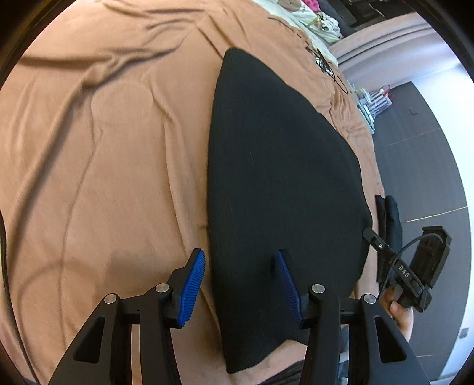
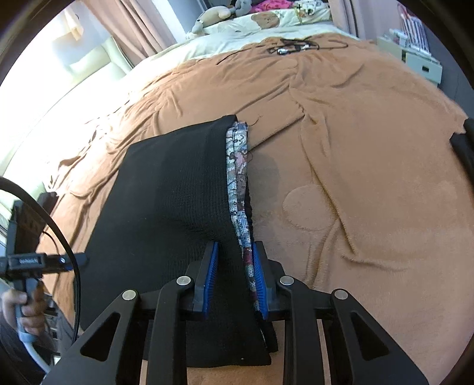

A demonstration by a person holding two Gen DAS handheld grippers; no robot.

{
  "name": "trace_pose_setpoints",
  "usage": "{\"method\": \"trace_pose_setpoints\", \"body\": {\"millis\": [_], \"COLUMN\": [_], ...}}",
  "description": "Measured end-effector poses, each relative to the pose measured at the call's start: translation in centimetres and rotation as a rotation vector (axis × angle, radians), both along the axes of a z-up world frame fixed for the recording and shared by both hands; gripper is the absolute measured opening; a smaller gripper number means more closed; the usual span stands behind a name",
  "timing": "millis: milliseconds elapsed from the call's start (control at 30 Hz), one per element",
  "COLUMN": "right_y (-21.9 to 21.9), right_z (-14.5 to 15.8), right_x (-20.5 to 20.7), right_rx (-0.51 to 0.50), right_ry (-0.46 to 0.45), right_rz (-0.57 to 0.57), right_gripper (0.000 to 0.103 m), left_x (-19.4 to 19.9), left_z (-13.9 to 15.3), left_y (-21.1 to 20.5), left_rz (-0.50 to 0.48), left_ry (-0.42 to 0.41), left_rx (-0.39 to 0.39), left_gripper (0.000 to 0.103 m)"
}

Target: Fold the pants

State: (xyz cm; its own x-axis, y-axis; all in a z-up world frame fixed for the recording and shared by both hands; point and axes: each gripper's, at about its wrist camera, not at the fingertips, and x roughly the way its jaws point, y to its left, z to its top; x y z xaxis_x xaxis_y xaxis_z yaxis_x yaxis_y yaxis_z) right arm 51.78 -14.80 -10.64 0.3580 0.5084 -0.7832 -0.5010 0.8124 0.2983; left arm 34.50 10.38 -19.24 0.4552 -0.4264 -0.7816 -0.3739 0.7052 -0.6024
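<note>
Across the bed lies a wrinkled tan blanket, filling most of both views. At its far end sit cream bedding with a bear print, some soft toys and a tangle of black cable; beyond the bed's corner stands a pale drawer unit.

On the blanket, near the bed's edge, lie the black pants, folded lengthwise into one long flat panel of ribbed knit that runs away from both cameras. In the right wrist view a patterned band of grey, pink and white shows along the panel's right edge.

The right gripper has its jaws narrow, with the near corner of the pants and the patterned band between the blue pads; the right pad lies against the band, the left pad against the black cloth. A hand holds this tool at the right edge of the left wrist view.

The left gripper stands about half open over the pants' near left edge. Its left pad is above bare blanket just beside the cloth, and its right pad presses a small dent into the black fabric. The cloth is between the jaws but not pinched. A hand grips its handle at the lower left of the right wrist view.
</note>
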Motion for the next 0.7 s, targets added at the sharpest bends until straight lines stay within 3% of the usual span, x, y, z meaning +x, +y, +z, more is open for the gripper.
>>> {"method": "trace_pose_setpoints", "body": {"millis": [133, 200, 267, 333, 400, 500, 567, 700], "right_y": [-0.1, 0.0, -0.3, -0.6, -0.4, -0.3, -0.4, -0.3], "right_z": [-0.6, -1.2, -1.9, -2.3, -2.6, -2.6, -2.3, -2.0], "right_x": [0.6, 1.0, 1.4, 1.6, 1.6, 1.5, 1.5, 1.2], "right_rx": [0.004, 0.012, 0.028, 0.064, 0.071, 0.069, 0.075, 0.096], "right_ry": [0.021, 0.054, 0.083, 0.104, 0.106, 0.097, 0.103, 0.132], "right_rz": [0.025, 0.039, 0.044, 0.054, 0.070, 0.087, 0.094, 0.095], "right_gripper": [0.027, 0.039, 0.043, 0.043, 0.043, 0.033, 0.020, 0.016], "left_x": [-0.6, -0.9, -1.5, -1.8, -2.0, -1.8, -1.9, -2.2], "left_z": [-0.4, -0.5, -0.6, -0.5, -0.5, -0.3, 0.3, 1.6], "left_y": [-0.3, -0.7, -1.1, -1.5, -1.6, -1.4, -1.1, -0.5], "left_rz": [0.004, 0.006, 0.001, -0.002, 0.003, 0.005, 0.006, -0.005], "left_ry": [0.009, 0.015, 0.021, 0.026, 0.031, 0.029, 0.020, -0.006], "left_rx": [-0.043, -0.058, -0.063, -0.068, -0.070, -0.063, -0.056, -0.043], "left_gripper": [0.045, 0.045, 0.045, 0.043, 0.034, 0.024, 0.023, 0.021]}}
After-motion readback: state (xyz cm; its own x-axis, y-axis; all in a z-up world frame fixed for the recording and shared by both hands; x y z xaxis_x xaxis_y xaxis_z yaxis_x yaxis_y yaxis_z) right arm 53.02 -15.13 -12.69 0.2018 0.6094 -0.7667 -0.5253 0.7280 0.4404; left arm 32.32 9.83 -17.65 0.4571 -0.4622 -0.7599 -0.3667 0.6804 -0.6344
